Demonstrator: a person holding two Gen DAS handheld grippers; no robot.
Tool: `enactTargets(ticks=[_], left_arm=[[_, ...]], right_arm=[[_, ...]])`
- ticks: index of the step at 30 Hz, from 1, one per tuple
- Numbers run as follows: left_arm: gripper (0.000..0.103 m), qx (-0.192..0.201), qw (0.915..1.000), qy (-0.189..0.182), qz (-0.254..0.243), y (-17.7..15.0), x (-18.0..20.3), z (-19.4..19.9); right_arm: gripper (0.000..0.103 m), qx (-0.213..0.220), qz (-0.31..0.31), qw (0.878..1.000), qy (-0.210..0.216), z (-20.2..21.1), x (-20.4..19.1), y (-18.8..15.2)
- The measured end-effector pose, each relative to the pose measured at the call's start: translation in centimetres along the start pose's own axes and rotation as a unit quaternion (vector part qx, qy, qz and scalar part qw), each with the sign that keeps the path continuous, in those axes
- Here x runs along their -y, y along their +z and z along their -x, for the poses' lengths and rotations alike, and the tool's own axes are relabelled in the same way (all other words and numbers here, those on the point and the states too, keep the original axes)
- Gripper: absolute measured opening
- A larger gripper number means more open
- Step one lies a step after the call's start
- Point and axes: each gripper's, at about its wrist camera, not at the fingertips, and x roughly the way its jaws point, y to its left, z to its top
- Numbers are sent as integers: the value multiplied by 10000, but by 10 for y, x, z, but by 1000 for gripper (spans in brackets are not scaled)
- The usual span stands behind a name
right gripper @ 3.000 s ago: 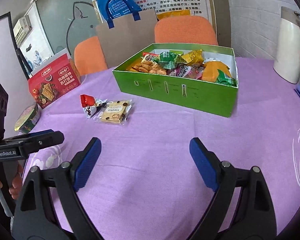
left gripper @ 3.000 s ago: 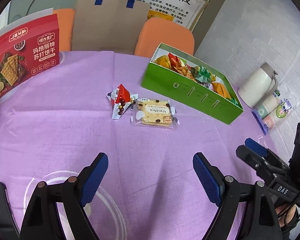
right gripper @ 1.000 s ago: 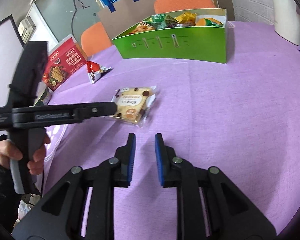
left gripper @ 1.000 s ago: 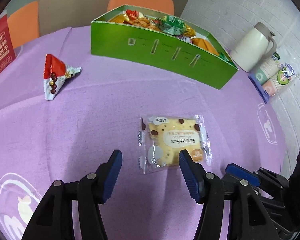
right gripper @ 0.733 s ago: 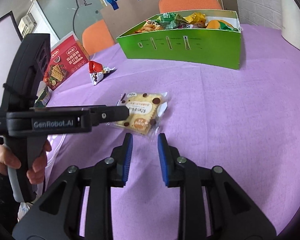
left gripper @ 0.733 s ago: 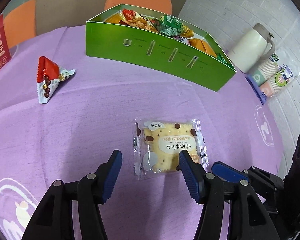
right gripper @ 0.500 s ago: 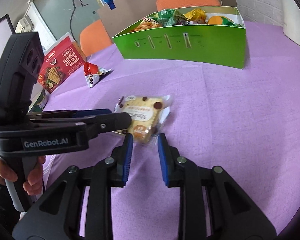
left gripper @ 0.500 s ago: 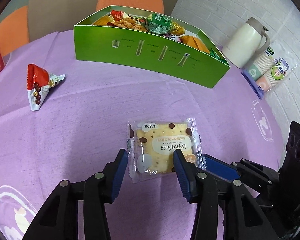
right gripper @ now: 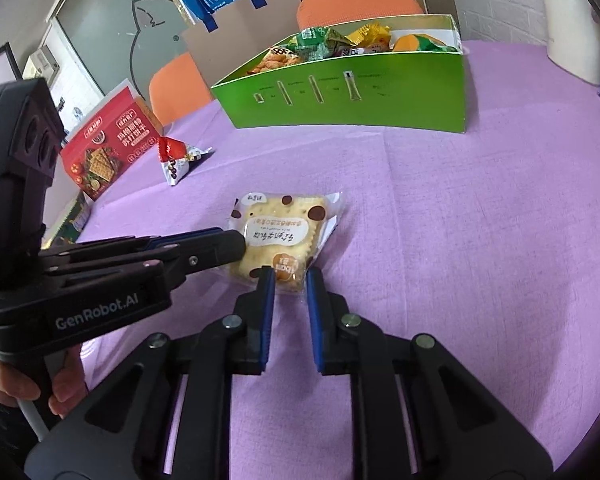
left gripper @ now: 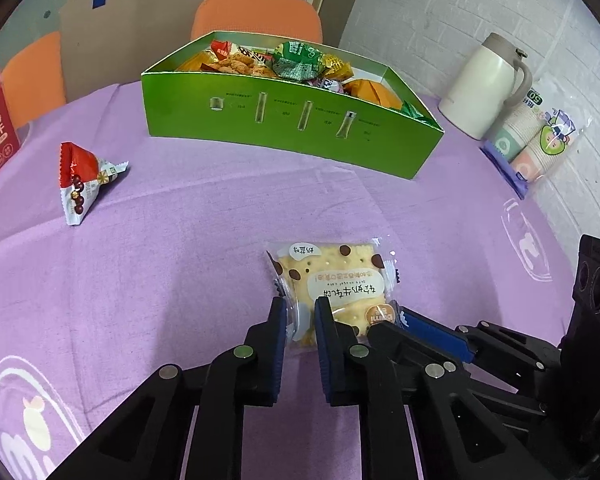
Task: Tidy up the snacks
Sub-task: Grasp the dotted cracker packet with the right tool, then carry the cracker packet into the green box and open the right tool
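The left gripper (left gripper: 300, 314) pinches the near corner of the cracker pack (left gripper: 332, 284) – jaws narrowed onto its wrapper. The right gripper (right gripper: 290, 280) straddles the pack's other near corner, jaws nearly together; whether they grip it, I cannot tell. Beyond both stands the green box (left gripper: 292, 120); far left lies a red pouch (left gripper: 80, 176).

My left gripper (left gripper: 301, 322) is low over the surface, its jaws nearly closed with only a narrow gap between the blue pads. My right gripper (right gripper: 290, 286) is just beside it, jaws also narrow. My left hand (right gripper: 20, 384) holds the handle of the left gripper.
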Motion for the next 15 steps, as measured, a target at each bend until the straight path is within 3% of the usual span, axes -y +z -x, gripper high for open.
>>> enactTargets(ticks=[7, 15], left_arm=[[13, 391, 9991, -108, -104, 15, 14, 30], [13, 810, 9962, -211, -229, 62, 29, 48]], right_arm=[[18, 430, 58, 9990, 65, 28, -2, 14], [18, 878, 94, 9961, 38, 44, 6, 54]])
